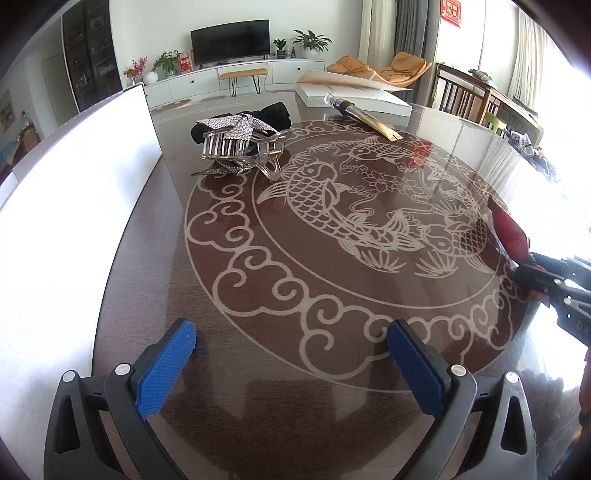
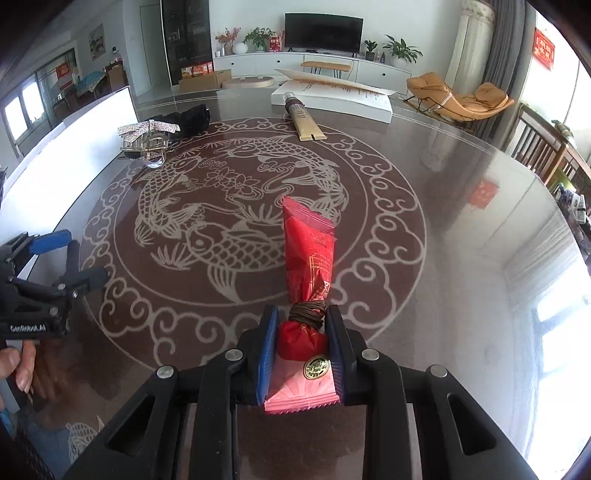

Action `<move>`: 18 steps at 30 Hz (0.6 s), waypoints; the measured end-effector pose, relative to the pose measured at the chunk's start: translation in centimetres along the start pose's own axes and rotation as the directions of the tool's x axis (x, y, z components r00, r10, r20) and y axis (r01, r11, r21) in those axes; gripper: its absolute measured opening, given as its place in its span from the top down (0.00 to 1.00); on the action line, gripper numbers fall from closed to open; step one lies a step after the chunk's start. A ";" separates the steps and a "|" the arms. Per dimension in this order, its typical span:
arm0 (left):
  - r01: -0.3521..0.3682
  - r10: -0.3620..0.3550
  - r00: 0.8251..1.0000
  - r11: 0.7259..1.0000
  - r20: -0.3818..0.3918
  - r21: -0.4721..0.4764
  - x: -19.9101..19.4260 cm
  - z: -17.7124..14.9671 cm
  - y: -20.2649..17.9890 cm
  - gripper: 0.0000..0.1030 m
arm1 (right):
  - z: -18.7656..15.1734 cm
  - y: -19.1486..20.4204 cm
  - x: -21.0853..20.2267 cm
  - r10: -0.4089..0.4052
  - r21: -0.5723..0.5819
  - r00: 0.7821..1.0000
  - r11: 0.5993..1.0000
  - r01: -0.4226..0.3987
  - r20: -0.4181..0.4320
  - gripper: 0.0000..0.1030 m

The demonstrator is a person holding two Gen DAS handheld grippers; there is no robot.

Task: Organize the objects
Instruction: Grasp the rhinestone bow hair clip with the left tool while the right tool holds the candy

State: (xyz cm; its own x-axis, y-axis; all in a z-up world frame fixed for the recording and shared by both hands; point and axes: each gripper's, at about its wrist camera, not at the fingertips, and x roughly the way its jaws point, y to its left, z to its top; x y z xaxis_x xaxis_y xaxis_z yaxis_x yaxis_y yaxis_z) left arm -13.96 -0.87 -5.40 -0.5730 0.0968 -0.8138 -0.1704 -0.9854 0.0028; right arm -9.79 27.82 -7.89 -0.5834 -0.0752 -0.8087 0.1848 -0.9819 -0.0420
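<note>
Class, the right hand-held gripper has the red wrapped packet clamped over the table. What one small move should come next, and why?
Probably carry the red packet toward the white box at the table's far edge. The right hand-held gripper is shut on it near its cord-tied neck, and the gold tube lies beside that box.

Both cams sat on the grippers, tilted down over the table from close up, facing the TV wall. Both caught the fish pattern, the hair clip and the tube.
</note>
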 end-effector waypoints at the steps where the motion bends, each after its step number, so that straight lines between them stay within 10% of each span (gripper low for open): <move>1: 0.000 0.000 1.000 1.000 0.000 0.000 0.0 0.0 0.0 0.00 | -0.3 -0.4 -0.1 -0.004 0.006 1.000 1.000 0.004 0.014 0.60; 12: 0.005 -0.005 1.000 1.000 0.000 0.006 0.1 0.2 0.0 0.00 | -0.8 -1.2 0.8 -0.022 0.034 1.000 0.999 0.022 0.017 0.15; 18: 0.020 -0.019 1.000 0.999 -0.018 0.025 2.7 3.8 1.0 0.00 | -0.8 -1.8 0.9 0.001 0.059 1.000 0.998 -0.002 0.008 0.11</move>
State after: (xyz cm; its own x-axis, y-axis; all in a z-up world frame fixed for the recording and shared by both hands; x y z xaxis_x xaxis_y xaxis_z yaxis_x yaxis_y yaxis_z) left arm -18.70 -1.11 -5.37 -0.5551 0.1134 -0.8240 -0.2020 -0.9794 0.0013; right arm -10.00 29.67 -9.06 -0.5896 -0.0780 -0.8039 0.1391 -0.9903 -0.0059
